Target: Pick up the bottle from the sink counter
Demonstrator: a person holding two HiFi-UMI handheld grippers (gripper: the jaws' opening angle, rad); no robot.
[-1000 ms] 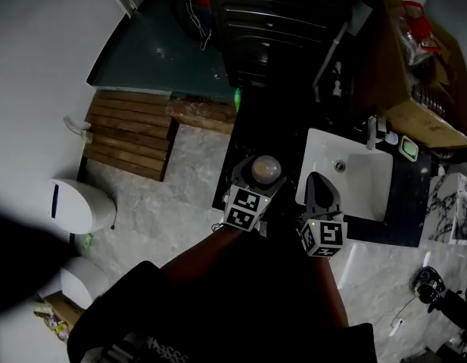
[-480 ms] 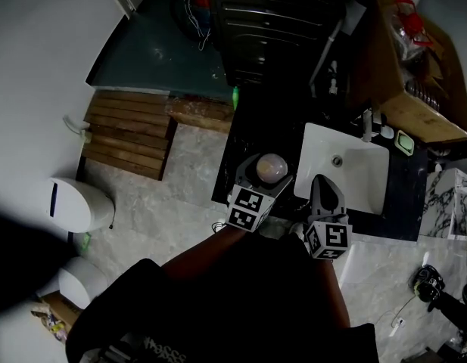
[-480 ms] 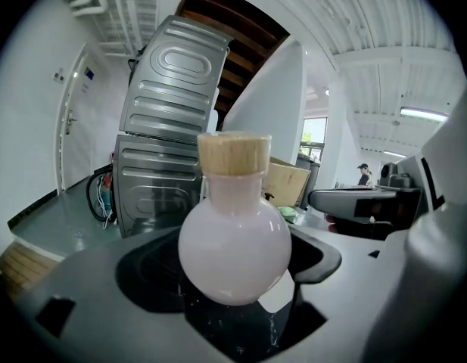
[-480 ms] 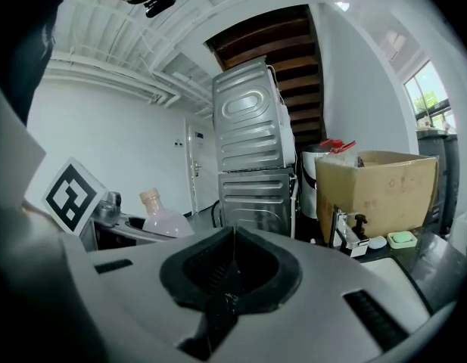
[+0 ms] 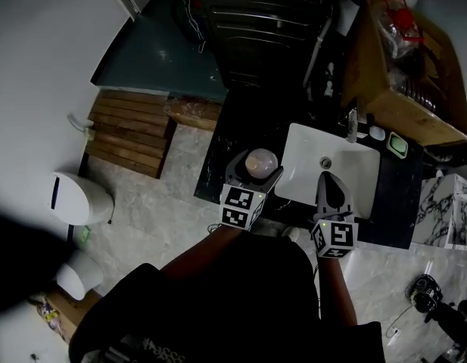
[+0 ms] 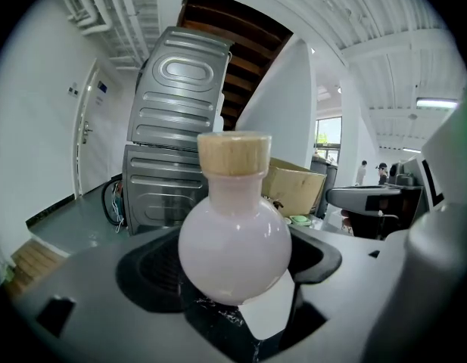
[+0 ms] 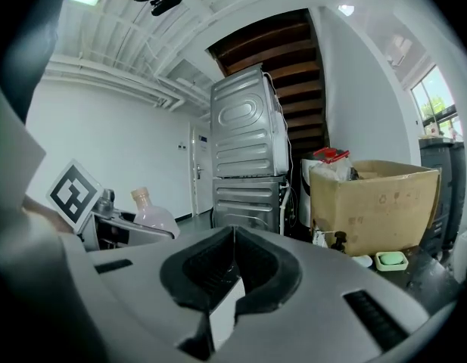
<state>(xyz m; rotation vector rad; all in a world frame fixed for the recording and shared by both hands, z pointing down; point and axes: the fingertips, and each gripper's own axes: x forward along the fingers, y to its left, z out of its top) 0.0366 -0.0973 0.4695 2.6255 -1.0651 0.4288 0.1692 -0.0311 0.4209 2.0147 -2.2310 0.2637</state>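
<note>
Since the left gripper (image 6: 235, 265) clamps the bottle (image 6: 234, 233) beside the sink (image 5: 309, 157) and the right gripper (image 7: 233, 238) sits closed and empty, only lifting seems left.

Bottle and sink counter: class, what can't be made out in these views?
1. Left gripper view: the bottle underside faces away; contact with the counter is unclear.
2. Head view: small items by the tap, too small and dim.
3. Head view: dark object on the floor, cut by the right edge.
</note>
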